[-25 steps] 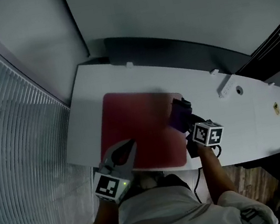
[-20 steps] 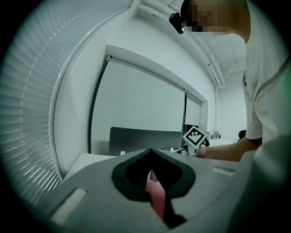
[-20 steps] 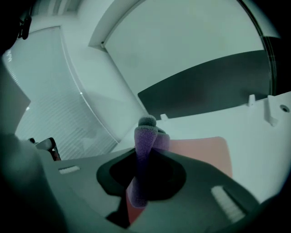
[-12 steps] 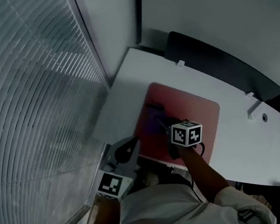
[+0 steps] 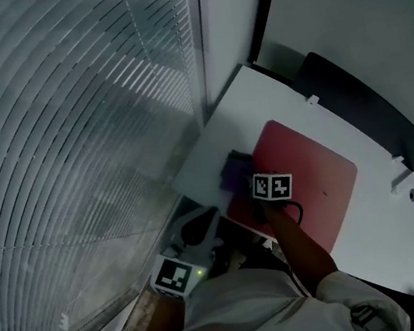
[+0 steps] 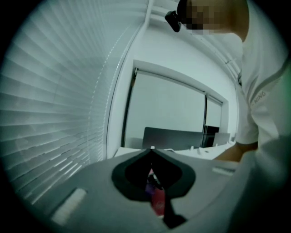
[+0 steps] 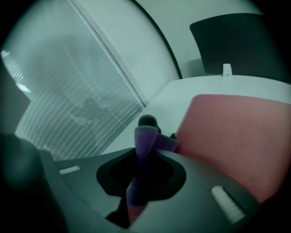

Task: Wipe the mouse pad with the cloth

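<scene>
The red mouse pad (image 5: 315, 174) lies on the white table (image 5: 260, 105). A purple cloth (image 5: 234, 170) rests at the pad's left edge, partly over the bare table. My right gripper (image 5: 253, 180) is shut on the cloth, its marker cube just behind it. In the right gripper view the cloth (image 7: 143, 141) is pinched upright between the jaws of the right gripper (image 7: 145, 136), with the mouse pad (image 7: 236, 132) to the right. My left gripper (image 5: 199, 225) hangs below the table's near edge; in the left gripper view the left gripper (image 6: 152, 151) is shut with nothing in it.
Window blinds (image 5: 67, 129) fill the left side. A dark panel (image 5: 353, 97) runs along the table's far edge. Small white fittings (image 5: 400, 182) sit on the table to the right of the pad. The person's sleeve (image 5: 322, 291) is below.
The right gripper has dragged the cloth across the pad from its right edge to its left edge. The head view has swung toward the blinds. The left gripper stays by the near edge.
</scene>
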